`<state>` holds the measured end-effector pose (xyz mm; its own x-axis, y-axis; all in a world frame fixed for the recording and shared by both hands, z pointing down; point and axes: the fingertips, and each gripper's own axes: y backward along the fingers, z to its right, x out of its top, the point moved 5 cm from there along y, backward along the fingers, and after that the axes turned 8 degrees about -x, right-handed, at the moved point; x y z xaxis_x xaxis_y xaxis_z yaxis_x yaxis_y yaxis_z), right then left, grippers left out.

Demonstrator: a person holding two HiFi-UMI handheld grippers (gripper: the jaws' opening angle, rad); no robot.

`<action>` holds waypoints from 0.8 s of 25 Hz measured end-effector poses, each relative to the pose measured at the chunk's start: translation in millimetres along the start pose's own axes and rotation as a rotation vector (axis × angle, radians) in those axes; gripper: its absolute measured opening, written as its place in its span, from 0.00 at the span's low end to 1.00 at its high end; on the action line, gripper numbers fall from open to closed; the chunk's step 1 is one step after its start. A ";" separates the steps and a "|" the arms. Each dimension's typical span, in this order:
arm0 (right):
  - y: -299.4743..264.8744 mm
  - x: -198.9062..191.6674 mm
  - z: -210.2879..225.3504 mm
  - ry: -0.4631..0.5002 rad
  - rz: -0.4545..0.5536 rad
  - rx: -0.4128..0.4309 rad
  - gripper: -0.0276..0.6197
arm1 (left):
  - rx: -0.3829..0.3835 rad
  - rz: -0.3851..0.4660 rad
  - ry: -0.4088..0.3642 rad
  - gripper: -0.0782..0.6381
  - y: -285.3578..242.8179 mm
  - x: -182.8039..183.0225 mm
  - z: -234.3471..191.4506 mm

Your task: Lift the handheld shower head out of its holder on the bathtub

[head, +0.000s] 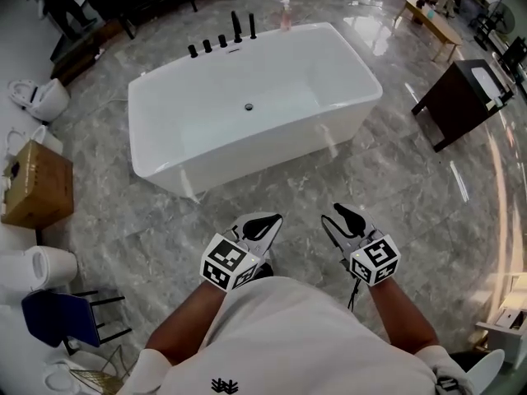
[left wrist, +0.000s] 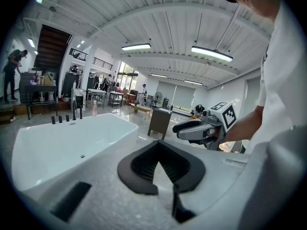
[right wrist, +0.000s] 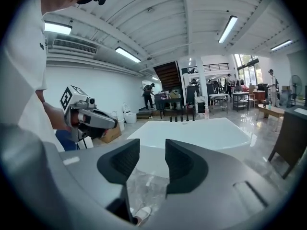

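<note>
**Left gripper closed, right gripper spread; shower head in its holder**

Left gripper (left wrist: 159,147) has its dark ribbed pads pressed together at the tips, with nothing between them. Right gripper (right wrist: 152,153) has its pads spread, and only floor shows in the gap. Both are held over the grey marble floor (head: 395,188) on the near side of the white rectangular freestanding bathtub (head: 165,164), touching nothing. The slim black handheld shower head (head: 251,26) stands upright in its holder on the tub's far rim. It sits at the right end of a row of black tap fittings (head: 207,46), well apart from both grippers. A pink pump bottle (head: 286,13) stands just beside it.
</note>
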<state>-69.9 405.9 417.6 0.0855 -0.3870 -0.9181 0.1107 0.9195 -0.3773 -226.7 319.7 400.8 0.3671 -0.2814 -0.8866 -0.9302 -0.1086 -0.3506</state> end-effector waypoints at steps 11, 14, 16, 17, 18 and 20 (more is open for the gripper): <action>-108.6 49.3 25.8 0.056 -0.037 0.035 0.32 | 0.027 0.010 0.016 0.12 4.8 24.8 -107.9; -131.2 57.2 52.0 0.067 -0.043 0.055 0.32 | 0.038 0.019 0.035 0.12 -14.9 34.2 -125.8; -146.3 67.3 72.1 0.074 -0.036 0.078 0.32 | 0.053 0.021 0.043 0.12 -30.8 46.0 -136.3; -152.7 73.0 83.3 0.078 -0.032 0.093 0.32 | 0.064 0.022 0.046 0.12 -40.0 53.6 -140.1; -158.3 78.7 95.4 0.081 -0.029 0.108 0.32 | 0.075 0.023 0.047 0.12 -50.0 61.7 -143.4; -169.1 88.4 120.9 0.089 -0.024 0.138 0.32 | 0.098 0.026 0.048 0.12 -71.3 77.1 -149.6</action>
<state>38.7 207.8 414.9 -0.0063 -0.3955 -0.9185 0.2467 0.8895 -0.3847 -132.3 163.2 402.6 0.3398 -0.3287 -0.8812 -0.9340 -0.0077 -0.3572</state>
